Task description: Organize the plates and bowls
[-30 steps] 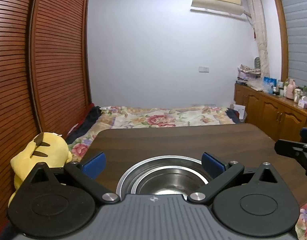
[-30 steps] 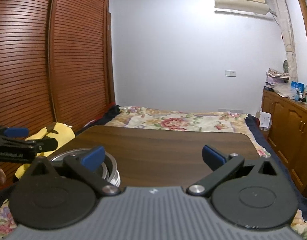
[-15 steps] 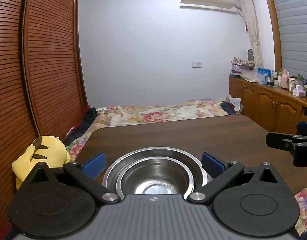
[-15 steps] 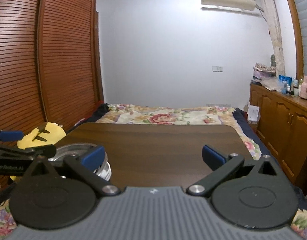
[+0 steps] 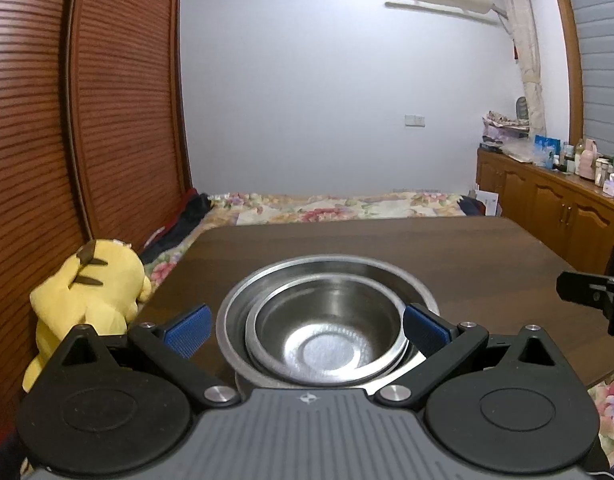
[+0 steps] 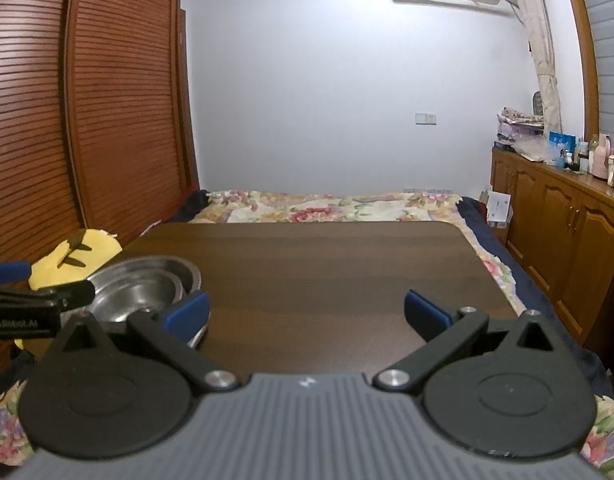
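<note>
- The left tool (image 5: 305, 330) has its 2 blue pads spread wide and grips nothing; the stacked steel bowls (image 5: 327, 332) sit between and just ahead of them, a smaller bowl nested in a larger one.
- The stack rests on the dark worktop (image 5: 447, 248), towards its left edge from the person's side, at about 9 o'clock in the right wrist view, where it shows beside the left tool's black arm.
- The right tool (image 6: 305, 314) is also fully spread and empty, over bare worktop with nothing between its pads.
- Judged step: either the nested pair has just been set down and the left tool should draw clear, or the stack is about to be taken; the pictures alone do not settle which.
- If grasping: a pinch on 1 wall at the 3 o'clock rim looks safer than spanning the whole bowl, which seems about as wide as the opening. One pad should go inside, one outside.
- Steel is slick and the inner bowl sits loose and off-centre towards 6 o'clock, so lift level and slowly, or it may slide and clatter.
- The yellow plush toy (image 5: 87, 292) lies off the worktop at 9 o'clock; keep the stack from drifting towards that edge.
</note>
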A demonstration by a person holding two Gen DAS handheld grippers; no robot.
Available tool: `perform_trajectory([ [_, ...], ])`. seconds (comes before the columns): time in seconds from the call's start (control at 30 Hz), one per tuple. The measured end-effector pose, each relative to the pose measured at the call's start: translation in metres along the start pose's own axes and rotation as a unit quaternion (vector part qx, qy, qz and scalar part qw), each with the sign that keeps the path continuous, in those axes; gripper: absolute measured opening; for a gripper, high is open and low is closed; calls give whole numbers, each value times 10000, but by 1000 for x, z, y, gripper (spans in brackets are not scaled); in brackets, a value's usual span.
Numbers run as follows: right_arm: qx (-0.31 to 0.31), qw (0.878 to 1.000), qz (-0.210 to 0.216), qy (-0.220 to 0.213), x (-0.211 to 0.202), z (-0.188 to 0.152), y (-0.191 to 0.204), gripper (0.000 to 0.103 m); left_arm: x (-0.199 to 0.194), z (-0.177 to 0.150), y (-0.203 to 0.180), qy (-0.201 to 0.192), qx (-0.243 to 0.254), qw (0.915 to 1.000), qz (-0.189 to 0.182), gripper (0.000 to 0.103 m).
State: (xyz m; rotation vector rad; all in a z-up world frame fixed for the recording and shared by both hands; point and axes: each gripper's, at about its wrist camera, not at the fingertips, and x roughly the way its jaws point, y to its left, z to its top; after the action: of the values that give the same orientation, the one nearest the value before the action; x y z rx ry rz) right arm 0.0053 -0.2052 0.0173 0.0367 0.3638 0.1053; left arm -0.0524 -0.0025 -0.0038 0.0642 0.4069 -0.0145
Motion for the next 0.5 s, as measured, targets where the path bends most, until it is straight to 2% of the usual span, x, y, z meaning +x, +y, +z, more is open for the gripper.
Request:
perform_trajectory([
  [0.2, -13, 10000, -27, -18, 2, -8, 2, 103, 4, -12, 3, 137, -49, 9999, 5, 103],
  [0.5, 102, 9998, -18, 173, 7, -18, 1, 103, 6, -18, -2, 192, 22, 9998, -24, 103],
])
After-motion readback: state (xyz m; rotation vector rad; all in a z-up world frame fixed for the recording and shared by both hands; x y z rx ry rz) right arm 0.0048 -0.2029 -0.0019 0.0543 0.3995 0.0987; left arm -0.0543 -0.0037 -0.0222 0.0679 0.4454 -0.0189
